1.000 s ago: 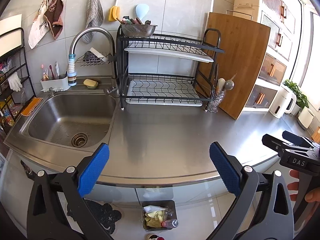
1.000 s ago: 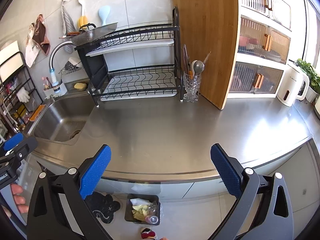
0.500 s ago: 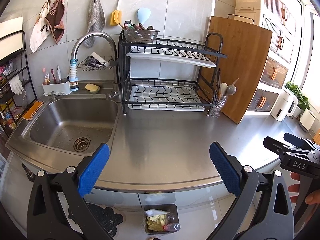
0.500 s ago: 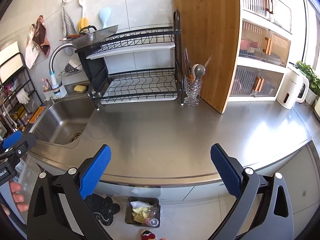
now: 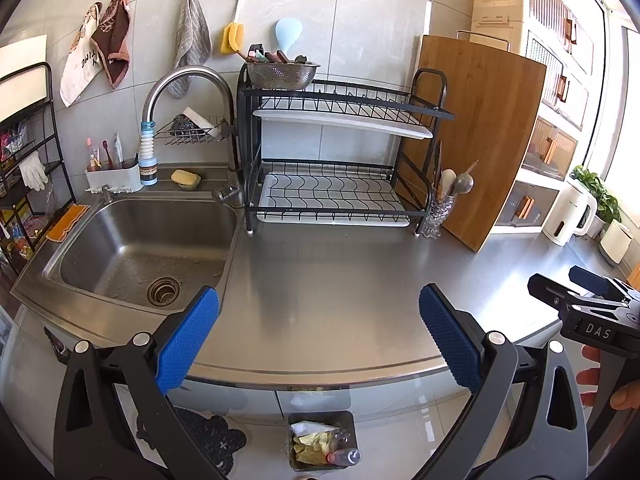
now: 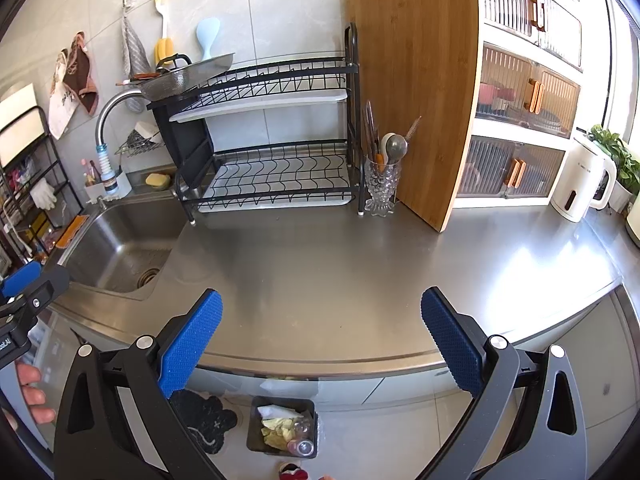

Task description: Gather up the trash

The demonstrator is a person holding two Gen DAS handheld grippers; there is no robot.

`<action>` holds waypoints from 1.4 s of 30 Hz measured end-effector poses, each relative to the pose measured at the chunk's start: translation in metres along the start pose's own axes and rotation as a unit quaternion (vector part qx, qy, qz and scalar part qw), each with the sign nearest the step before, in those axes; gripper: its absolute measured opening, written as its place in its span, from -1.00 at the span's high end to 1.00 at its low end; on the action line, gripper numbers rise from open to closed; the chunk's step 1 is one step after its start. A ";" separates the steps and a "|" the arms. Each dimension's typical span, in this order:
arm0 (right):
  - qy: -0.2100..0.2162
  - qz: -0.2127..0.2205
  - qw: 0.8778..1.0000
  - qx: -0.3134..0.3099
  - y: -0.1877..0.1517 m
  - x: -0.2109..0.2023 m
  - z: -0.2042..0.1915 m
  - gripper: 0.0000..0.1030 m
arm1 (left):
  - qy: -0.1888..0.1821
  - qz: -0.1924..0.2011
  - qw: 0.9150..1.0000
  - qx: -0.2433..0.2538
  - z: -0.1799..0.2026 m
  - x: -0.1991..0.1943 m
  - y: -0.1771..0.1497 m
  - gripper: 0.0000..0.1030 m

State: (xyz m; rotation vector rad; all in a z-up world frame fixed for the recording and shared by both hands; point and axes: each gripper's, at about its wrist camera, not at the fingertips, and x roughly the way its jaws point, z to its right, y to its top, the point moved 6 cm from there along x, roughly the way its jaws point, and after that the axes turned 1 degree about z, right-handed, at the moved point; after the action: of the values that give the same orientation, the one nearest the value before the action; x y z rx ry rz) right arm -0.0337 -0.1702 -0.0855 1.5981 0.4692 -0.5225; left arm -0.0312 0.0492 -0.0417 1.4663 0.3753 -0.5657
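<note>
Kitchen counter, items listed left to right. Far left edge of frame: black wire shelf (image 5: 30,184) holding a white glove and packets. Upper left: hanging cloths on the tiled wall. Left centre: stainless sink (image 5: 132,256), basin wet, drain strainer at its lower middle; curved faucet (image 5: 176,92) above it; soap (image 5: 185,178) on the back ledge. Centre: two-tier black dish rack (image 5: 336,160), mesh colander (image 5: 282,74) on its top left corner. Right of the rack: glass utensil holder (image 6: 382,184) with spoons, just beside the bamboo cutting board (image 6: 420,92) leaning upright. Far right: white electric kettle (image 6: 582,182), potted plant behind it. Steel countertop (image 6: 360,272) fills the middle of the frame. Bottom centre, on the floor below the counter edge: trash bin (image 6: 282,426) containing crumpled paper, yellowish scraps and a small plastic bottle. Left gripper (image 5: 318,338): blue pads spread wide, holding nothing. Right gripper (image 6: 320,340): blue pads likewise spread wide, holding nothing.
</note>
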 end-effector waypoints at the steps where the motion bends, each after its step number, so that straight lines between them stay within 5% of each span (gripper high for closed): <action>1: 0.000 0.000 1.000 0.000 0.000 0.000 0.000 -0.94 | -0.001 0.000 1.000 0.000 0.000 0.000 0.000 -0.85; 42: -0.003 0.000 1.000 0.004 -0.001 -0.002 0.008 -0.94 | 0.007 0.001 1.000 0.004 0.004 -0.002 0.001 -0.85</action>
State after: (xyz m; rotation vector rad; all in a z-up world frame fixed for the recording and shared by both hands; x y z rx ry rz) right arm -0.0363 -0.1780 -0.0856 1.6041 0.4624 -0.5299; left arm -0.0329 0.0454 -0.0389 1.4784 0.3833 -0.5554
